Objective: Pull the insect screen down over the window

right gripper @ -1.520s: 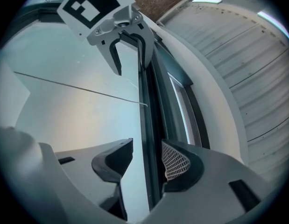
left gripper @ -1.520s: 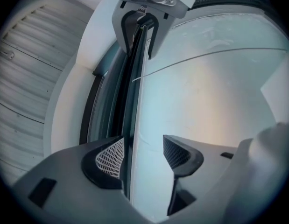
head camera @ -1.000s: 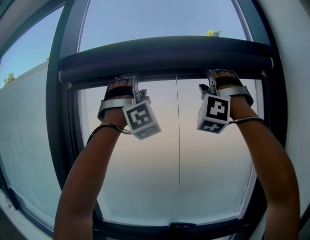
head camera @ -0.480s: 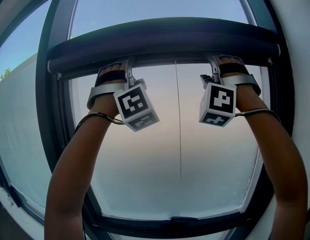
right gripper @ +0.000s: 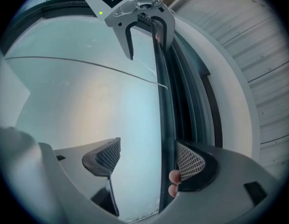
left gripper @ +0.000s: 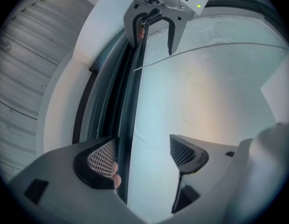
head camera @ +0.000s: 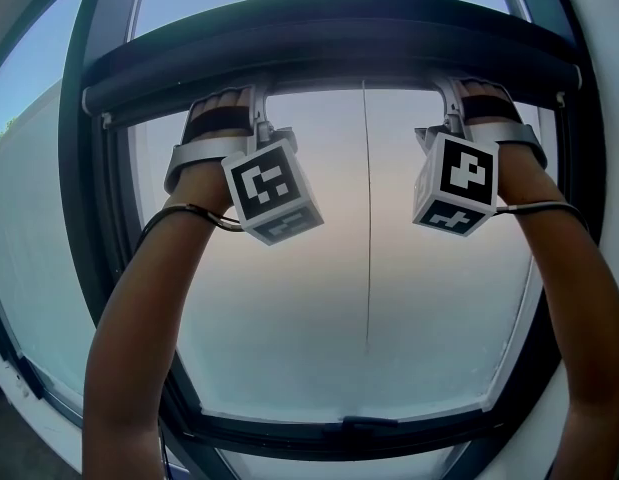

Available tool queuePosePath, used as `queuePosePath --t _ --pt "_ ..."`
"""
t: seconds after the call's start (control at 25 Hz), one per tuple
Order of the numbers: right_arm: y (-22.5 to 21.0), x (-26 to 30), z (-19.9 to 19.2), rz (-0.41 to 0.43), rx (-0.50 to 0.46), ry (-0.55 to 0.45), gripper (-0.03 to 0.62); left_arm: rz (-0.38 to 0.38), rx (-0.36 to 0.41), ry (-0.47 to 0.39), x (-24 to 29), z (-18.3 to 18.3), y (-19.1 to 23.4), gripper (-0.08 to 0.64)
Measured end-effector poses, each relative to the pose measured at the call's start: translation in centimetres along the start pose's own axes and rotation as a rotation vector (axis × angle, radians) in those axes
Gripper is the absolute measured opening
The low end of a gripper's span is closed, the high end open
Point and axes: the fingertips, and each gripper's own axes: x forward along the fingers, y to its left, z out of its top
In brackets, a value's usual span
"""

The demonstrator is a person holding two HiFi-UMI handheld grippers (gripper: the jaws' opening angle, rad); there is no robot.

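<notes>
The insect screen's dark bar (head camera: pixel 329 53) runs across the top of the window. Both grippers reach up to its underside. My left gripper (head camera: pixel 257 118) is under its left part and my right gripper (head camera: pixel 451 103) under its right part. In the left gripper view the bar's dark edge (left gripper: pixel 128 120) passes between the jaws of the left gripper (left gripper: pixel 142 155), close to the left pad (left gripper: pixel 102 158); the other pad stands clear. In the right gripper view the same edge (right gripper: pixel 164 125) lies by the right pad (right gripper: pixel 190 161) of the right gripper (right gripper: pixel 149 158). Both pairs of jaws are opening.
A thin cord (head camera: pixel 367 218) hangs down the middle of the pane. The dark window frame (head camera: pixel 89 218) borders the glass on both sides and below (head camera: pixel 349 433). White wall (left gripper: pixel 65 92) flanks the frame. Each gripper view shows the other gripper (left gripper: pixel 153 13) (right gripper: pixel 142 17) farther along the bar.
In the head view the bar and both grippers sit higher than a second ago. Both hands stay under the bar, and the marker cubes look larger.
</notes>
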Motion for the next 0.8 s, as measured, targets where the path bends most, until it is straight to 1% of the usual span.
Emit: queuePosePath --t 0.08,0.36,0.48,0.56,0.64,0.8 --pt "0.3 -0.1 0.0 0.014 -0.011 0.003 0.351 -0.008 0.001 -0.001 -0.1 -0.2 -0.2 0.337" --pt "0.8 -0.4 -0.1 0.058 -0.025 0.018 0.353 -0.039 0.035 0.017 -0.5 -0.3 -0.6 0.337" --pt "1.8 -0.9 -0.1 0.053 -0.027 0.014 0.353 -0.058 0.056 0.020 -1.1 -0.3 -1.6 0.337" --pt "2.3 -1.0 0.0 0.048 -0.025 0.011 0.377 -0.071 0.064 0.016 -1.5 -0.4 -2.0 0.337" --pt "2.7 -1.0 0.1 0.050 -0.016 0.015 0.377 -0.076 0.071 0.011 -1.7 -0.5 -2.3 0.337" --pt "3.3 -1.5 -0.1 0.055 -0.012 0.029 0.377 -0.093 0.064 -0.006 -2.3 -0.4 -3.2 0.337"
